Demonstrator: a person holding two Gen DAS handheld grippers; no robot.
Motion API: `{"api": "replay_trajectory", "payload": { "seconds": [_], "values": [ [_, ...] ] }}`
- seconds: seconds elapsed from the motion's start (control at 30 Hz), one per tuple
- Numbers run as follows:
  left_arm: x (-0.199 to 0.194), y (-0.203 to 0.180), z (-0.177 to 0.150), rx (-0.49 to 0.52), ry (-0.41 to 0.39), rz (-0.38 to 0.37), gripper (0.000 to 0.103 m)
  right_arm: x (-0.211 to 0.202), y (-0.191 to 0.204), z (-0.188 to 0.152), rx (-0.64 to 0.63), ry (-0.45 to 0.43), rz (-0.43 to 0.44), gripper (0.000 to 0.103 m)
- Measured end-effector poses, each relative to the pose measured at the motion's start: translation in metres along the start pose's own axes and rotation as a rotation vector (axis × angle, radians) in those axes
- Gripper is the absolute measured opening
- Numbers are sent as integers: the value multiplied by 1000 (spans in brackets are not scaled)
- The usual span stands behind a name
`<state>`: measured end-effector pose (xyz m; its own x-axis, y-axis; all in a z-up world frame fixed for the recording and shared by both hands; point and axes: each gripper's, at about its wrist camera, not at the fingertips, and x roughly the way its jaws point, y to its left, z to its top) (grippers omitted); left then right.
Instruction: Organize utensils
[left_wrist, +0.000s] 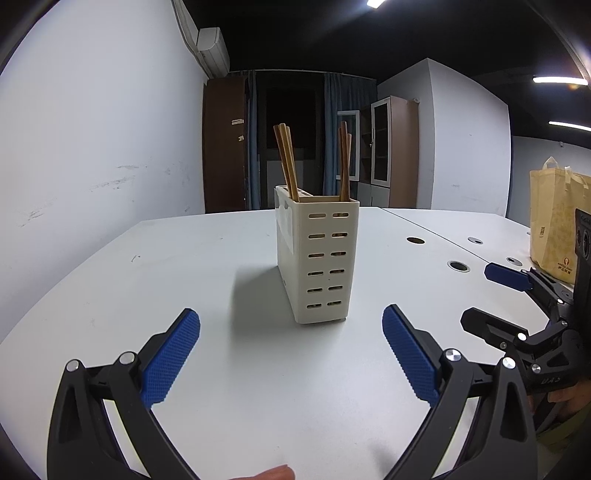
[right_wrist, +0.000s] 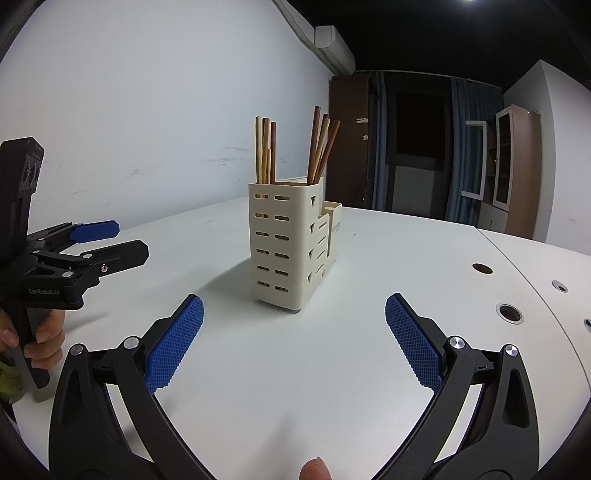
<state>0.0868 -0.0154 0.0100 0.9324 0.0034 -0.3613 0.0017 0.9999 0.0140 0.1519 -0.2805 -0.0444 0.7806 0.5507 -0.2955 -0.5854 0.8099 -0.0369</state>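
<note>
A cream slotted utensil holder stands upright in the middle of the white table. Two bunches of wooden chopsticks stick up out of separate compartments, the second bunch to the right. My left gripper hovers open just short of the holder, nothing between its blue pads. My right gripper is also open and empty, facing the holder's corner. Each gripper shows in the other's view: the right one and the left one.
A yellow paper bag stands at the table's right edge. Round cable holes run along a seam on the right side. A white wall borders the table on the left. Fingertips show at the bottom.
</note>
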Motion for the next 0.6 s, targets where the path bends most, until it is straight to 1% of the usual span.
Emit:
{"api": "replay_trajectory", "payload": {
  "seconds": [0.17, 0.6],
  "values": [
    [-3, -5, -1, 23, -22, 25, 97, 0, 0, 0, 2, 5, 8, 95],
    [-3, -6, -2, 25, -20, 2, 97, -1, 2, -1, 0, 7, 12, 95]
  ]
}}
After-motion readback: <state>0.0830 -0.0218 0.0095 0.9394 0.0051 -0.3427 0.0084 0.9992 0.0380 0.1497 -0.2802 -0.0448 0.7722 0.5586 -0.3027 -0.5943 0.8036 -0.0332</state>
